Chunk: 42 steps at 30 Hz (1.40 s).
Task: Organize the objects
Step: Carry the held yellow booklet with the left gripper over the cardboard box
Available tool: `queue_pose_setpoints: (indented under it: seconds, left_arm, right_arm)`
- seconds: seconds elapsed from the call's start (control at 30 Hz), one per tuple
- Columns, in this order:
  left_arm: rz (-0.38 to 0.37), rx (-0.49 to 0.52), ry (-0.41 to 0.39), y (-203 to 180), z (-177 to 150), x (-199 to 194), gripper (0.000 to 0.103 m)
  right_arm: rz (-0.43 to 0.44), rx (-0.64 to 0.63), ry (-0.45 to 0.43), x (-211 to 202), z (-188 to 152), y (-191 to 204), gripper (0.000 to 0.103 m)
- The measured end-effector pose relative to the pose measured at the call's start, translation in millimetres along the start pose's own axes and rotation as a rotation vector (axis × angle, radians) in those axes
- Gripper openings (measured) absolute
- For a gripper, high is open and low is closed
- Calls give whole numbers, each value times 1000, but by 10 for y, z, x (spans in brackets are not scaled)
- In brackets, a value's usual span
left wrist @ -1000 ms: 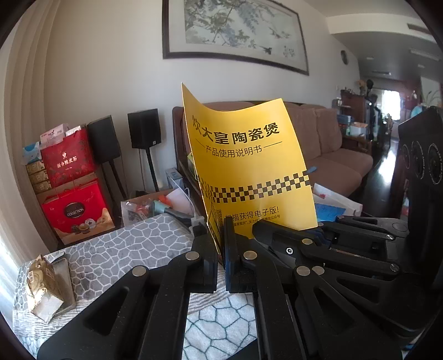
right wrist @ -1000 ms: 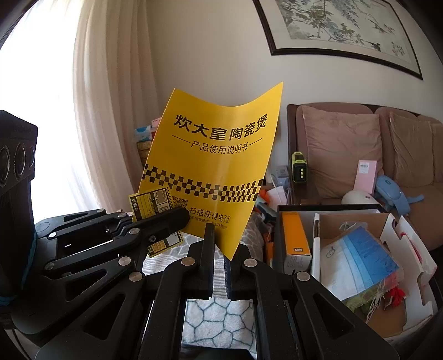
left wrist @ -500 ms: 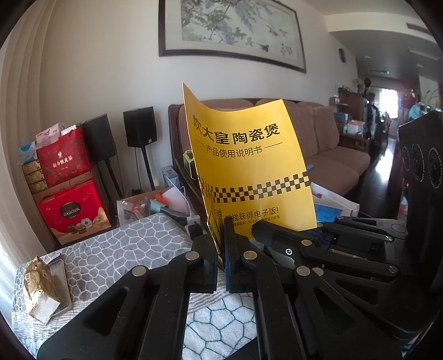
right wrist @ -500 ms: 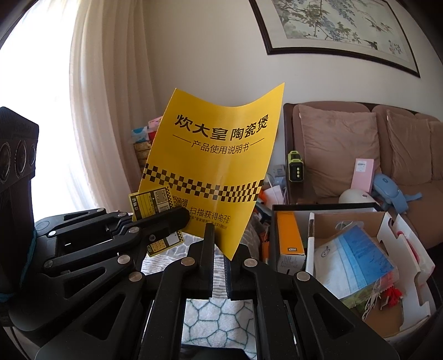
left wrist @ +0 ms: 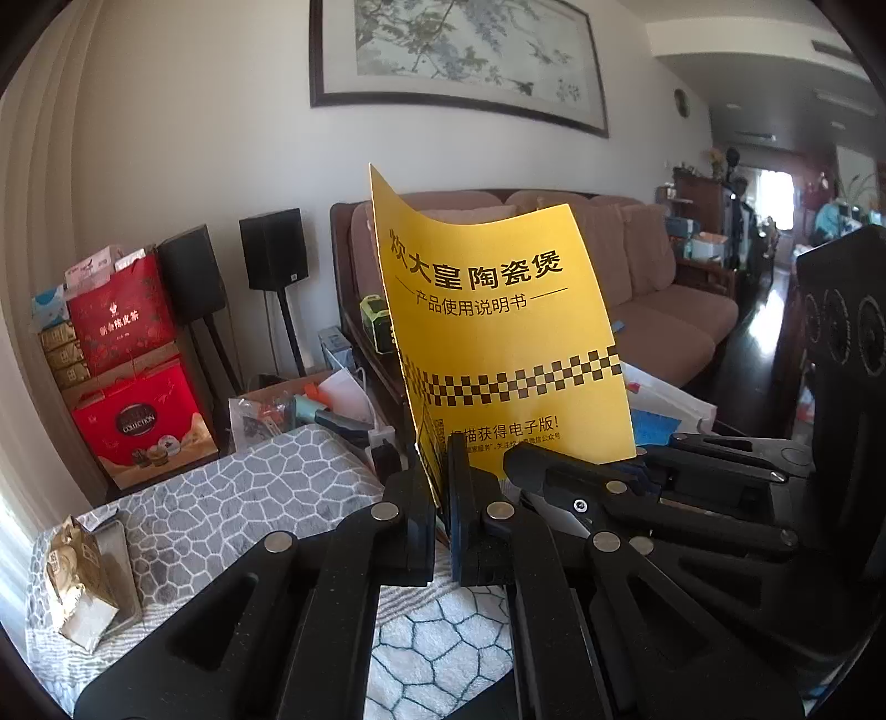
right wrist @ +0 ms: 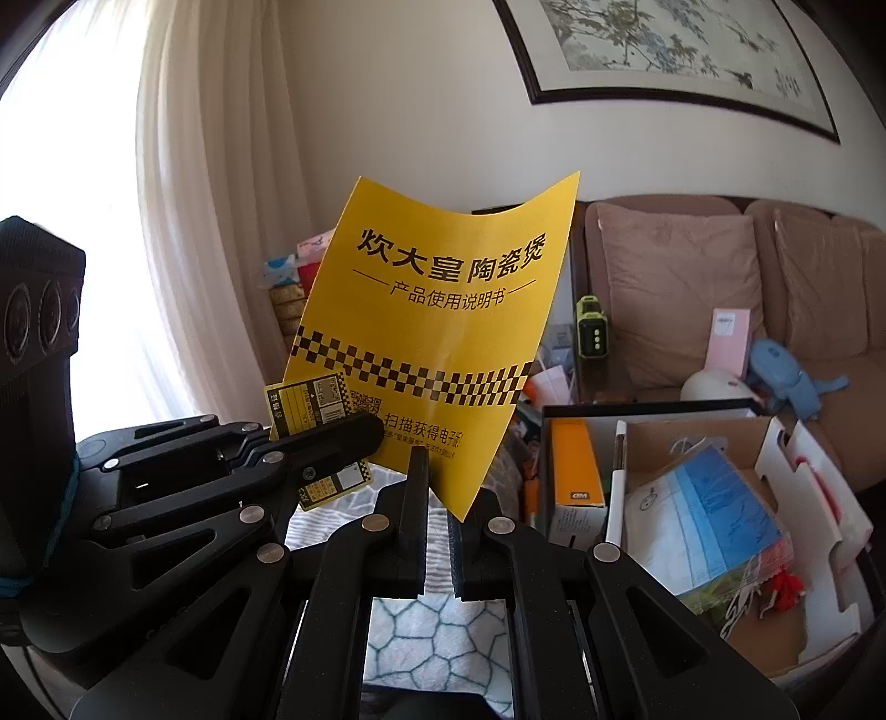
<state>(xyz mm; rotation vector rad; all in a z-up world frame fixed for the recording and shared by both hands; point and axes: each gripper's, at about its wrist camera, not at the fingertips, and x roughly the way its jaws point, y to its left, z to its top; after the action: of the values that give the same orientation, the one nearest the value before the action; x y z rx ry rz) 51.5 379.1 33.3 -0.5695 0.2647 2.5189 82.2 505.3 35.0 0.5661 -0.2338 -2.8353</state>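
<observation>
Left gripper and right gripper side by side, jaws clamped.

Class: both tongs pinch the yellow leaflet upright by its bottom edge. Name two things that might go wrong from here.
1. The leaflet already bows between the left tongs and right tongs; pulling them apart could tear it, pushing together could crease it.
2. The small yellow card by the left tongs looks loose and might drop.

A brown sofa stands against the far wall under a framed painting. Two black speakers stand to its left, beside red gift boxes.
</observation>
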Motion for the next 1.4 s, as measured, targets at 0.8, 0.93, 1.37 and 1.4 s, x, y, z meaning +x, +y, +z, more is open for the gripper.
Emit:
queue_pose_setpoints:
  seconds: [0.8,0.93,1.37,1.4]
  left_arm:
    - [-26,23,-17,-146,47,70,3]
    - [-45,38,-21,-247,84,107,3]
    - [-87,28,-19,-457,171,259,3]
    - [-90,27,-17,-453,168,270,3]
  right_arm:
    - [-38,25,-18,-45,24,-153,5]
    - [-55,40,-21,-77,41,-256,5]
    - [-120,71,-35,-167,85,-505,5]
    - [-123,72,-33,-164,85,-510,5]
